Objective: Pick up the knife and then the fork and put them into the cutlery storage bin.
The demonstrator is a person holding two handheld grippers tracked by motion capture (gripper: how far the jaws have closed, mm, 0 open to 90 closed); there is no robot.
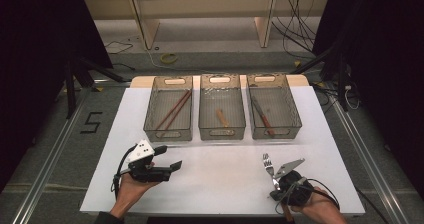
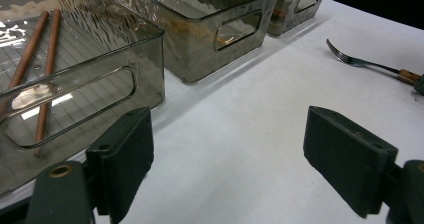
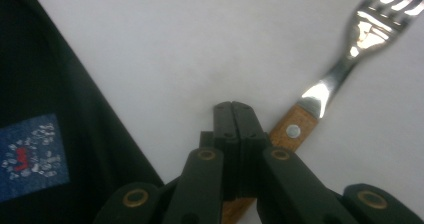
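A fork (image 1: 268, 165) with a wooden handle lies on the white table top (image 1: 220, 174) at the front right, tines pointing away from me. My right gripper (image 1: 278, 180) sits over its handle. In the right gripper view the jaws are pressed together and the fork (image 3: 350, 54) runs out from under them to the upper right. I cannot tell whether they touch it. My left gripper (image 1: 169, 157), at the front left, points right, and its jaws stand wide open around nothing (image 2: 227, 154). In the left gripper view the fork (image 2: 357, 61) lies far right.
Three smoky clear bins stand in a row at the back. The left bin (image 1: 168, 129) holds two brown chopsticks (image 1: 174, 110). A short wooden piece (image 1: 222, 118) lies in the middle bin (image 1: 221, 130). The right bin (image 1: 274, 130) has a wooden-handled utensil (image 1: 264, 118).
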